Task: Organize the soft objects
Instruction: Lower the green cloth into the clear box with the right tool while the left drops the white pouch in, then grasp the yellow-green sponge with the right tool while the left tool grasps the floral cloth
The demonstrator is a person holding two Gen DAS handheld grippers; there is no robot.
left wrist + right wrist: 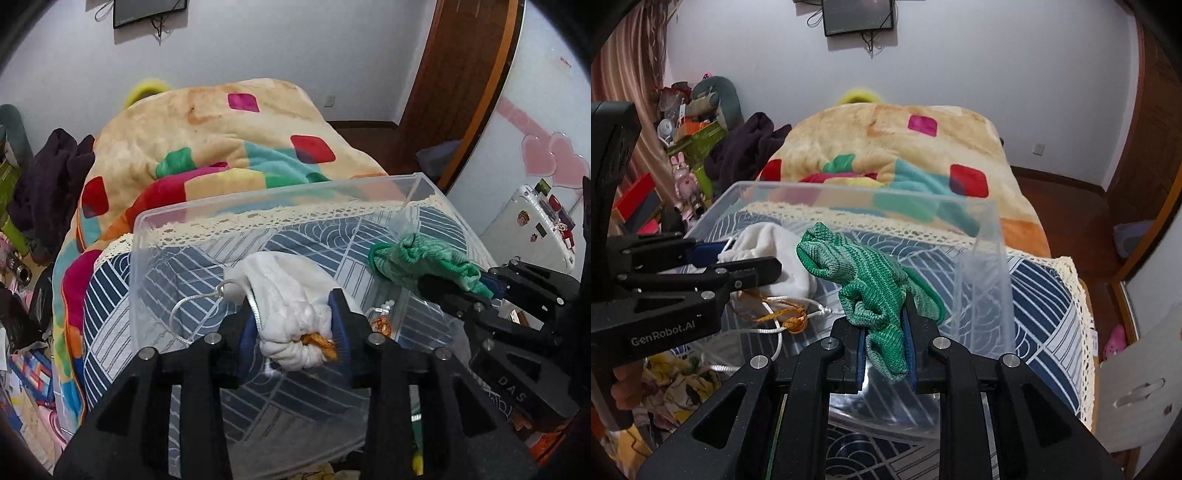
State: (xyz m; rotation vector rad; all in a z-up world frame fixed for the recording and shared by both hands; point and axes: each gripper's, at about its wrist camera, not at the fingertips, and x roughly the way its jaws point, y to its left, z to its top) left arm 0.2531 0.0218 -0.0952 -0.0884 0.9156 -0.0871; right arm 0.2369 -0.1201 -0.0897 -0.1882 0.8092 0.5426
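A clear plastic bin (pixel 236 206) sits on the bed, also in the right wrist view (pixel 982 229). My left gripper (pixel 295 325) is shut on a white drawstring pouch (pixel 284 295) and holds it over the bin's near side; the pouch also shows in the right wrist view (pixel 768 247), with the left gripper (pixel 735 264) beside it. My right gripper (pixel 886 343) is shut on a green knitted cloth (pixel 868 284) held over the bin. The cloth (pixel 417 258) and the right gripper (pixel 458 291) show at the right of the left wrist view.
A blue-and-white patterned cover with lace edging (pixel 1045 295) lies under the bin. A colourful blanket (pixel 207 147) is heaped behind it. Dark clothes (pixel 48 173) and clutter (pixel 687 122) lie at the left. A white suitcase (pixel 532 225) stands at the right.
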